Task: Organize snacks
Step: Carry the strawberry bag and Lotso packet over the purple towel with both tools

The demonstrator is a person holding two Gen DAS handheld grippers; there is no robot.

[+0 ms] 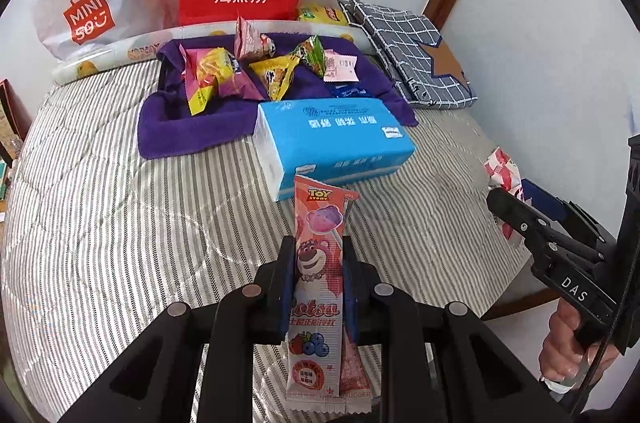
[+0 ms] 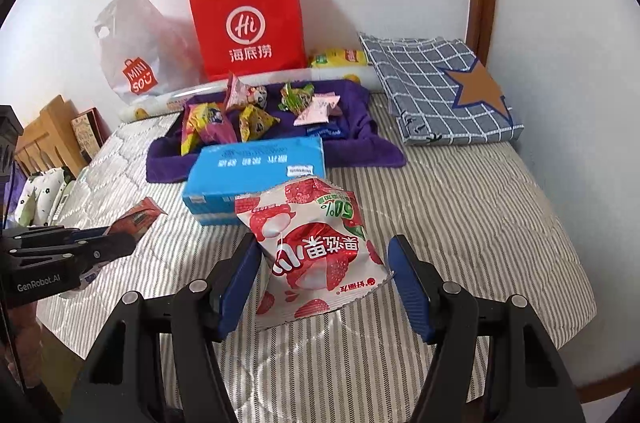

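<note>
L gripper (image 1: pixel 318 287): jaws clamped on pink Lotso snack stick (image 1: pixel 318 263). R gripper (image 2: pixel 326 283): jaws holding red-white lychee snack bag (image 2: pixel 316 255), above striped bed (image 2: pixel 460 223). Other snacks on purple towel (image 2: pixel 360 147).

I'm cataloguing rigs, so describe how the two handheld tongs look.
Both are matte black plastic with round silver rivets and blue ribbed pads. The left tongs show "GenRobot.AI" in white on the side in the right wrist view. The right tongs carry "DAS" in white, with a black cable alongside the handle.
</note>
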